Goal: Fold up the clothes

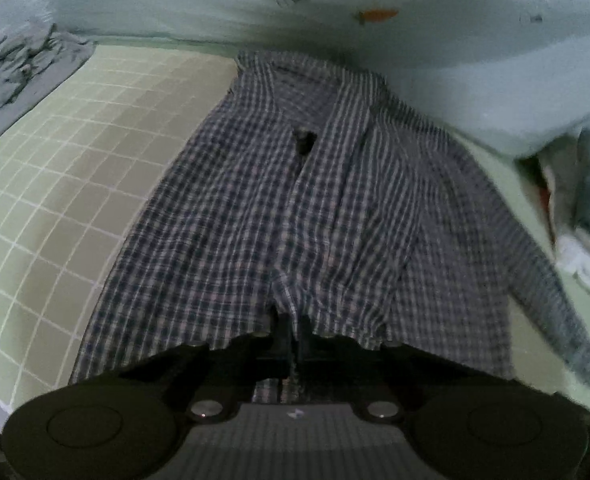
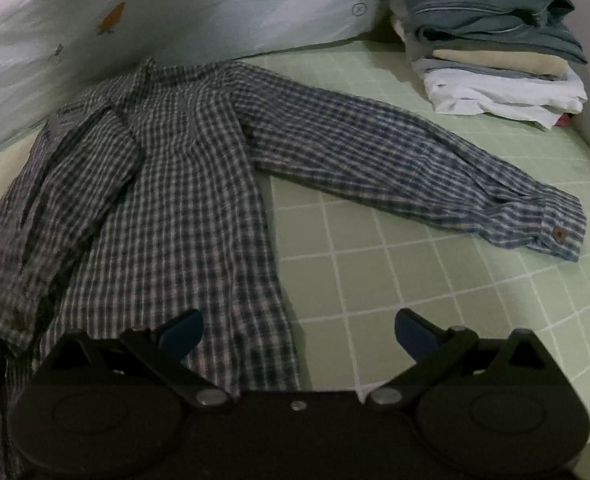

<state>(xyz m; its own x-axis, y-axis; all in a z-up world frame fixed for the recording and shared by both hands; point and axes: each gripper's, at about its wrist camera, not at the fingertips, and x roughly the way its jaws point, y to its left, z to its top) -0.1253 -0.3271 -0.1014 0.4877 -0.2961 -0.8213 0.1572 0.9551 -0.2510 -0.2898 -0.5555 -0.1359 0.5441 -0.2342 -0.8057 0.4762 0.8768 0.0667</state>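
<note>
The place looks like a home, most likely a bedroom or laundry corner. A pale green mat with a white grid (image 2: 415,280) covers the flat surface, and a pale blue-green soft cloth printed with small orange carrot-like motifs (image 1: 375,15) rises behind it like bedding or a cushion. A stack of folded teal, cream and white garments (image 2: 495,60), a crumpled grey patterned cloth (image 1: 19,76) and a spread blue-and-white checked long-sleeved shirt (image 2: 183,184) point to household laundry.
</note>
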